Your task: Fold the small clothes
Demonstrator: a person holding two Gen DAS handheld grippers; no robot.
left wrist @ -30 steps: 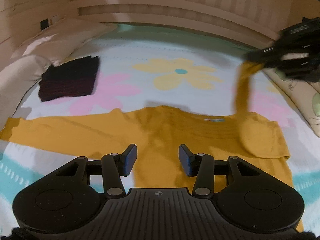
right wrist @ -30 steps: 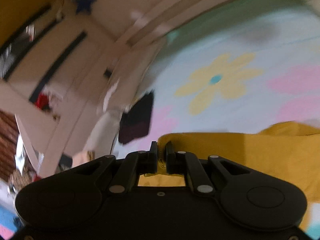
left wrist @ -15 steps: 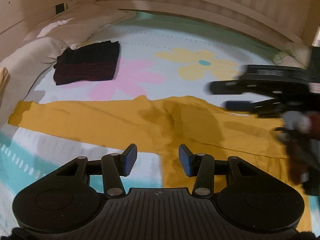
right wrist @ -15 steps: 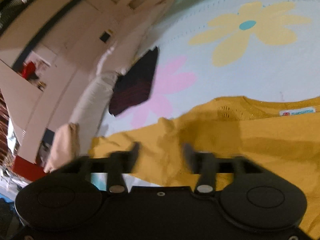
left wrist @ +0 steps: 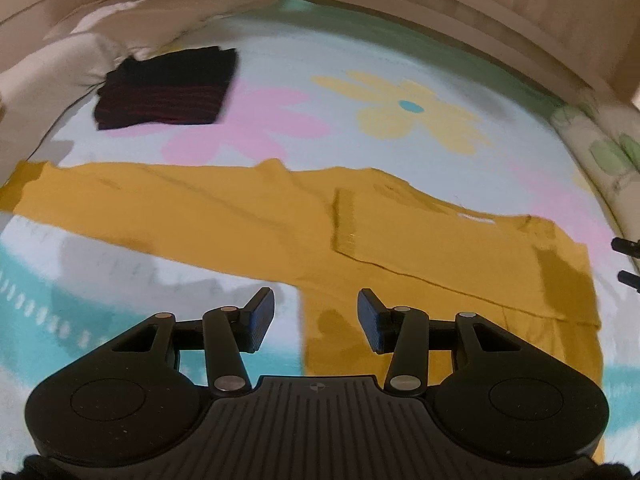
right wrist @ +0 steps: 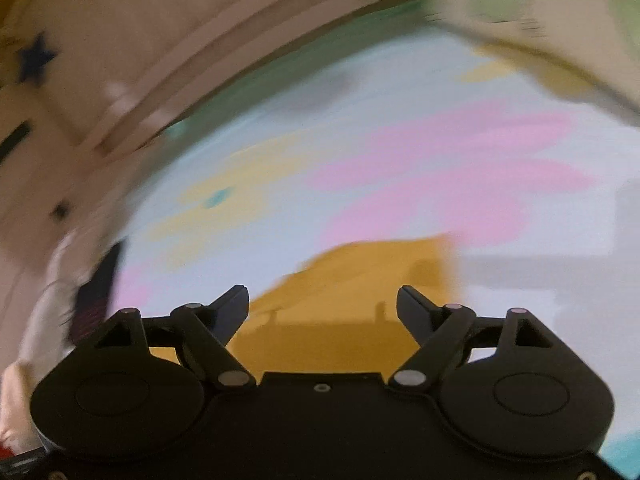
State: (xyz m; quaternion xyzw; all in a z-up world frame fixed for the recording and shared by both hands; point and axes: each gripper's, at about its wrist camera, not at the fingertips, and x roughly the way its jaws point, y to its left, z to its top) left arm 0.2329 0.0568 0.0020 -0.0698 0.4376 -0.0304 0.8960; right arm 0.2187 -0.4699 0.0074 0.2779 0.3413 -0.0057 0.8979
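My left gripper hangs half spread with nothing between its pads, just over the lower edge of the sweater. My right gripper has just been opening and stands wide, empty, above the sweater's shoulder corner; its view is blurred. The bed lies under everything, its sheet printed with a yellow flower and pink flowers. The yellow sweater lies flat across the sheet, one sleeve stretched out to the left, the other folded in over the chest with its cuff near the middle. Pillows sit at the far left. A folded dark garment rests beside them, well apart from the sweater.
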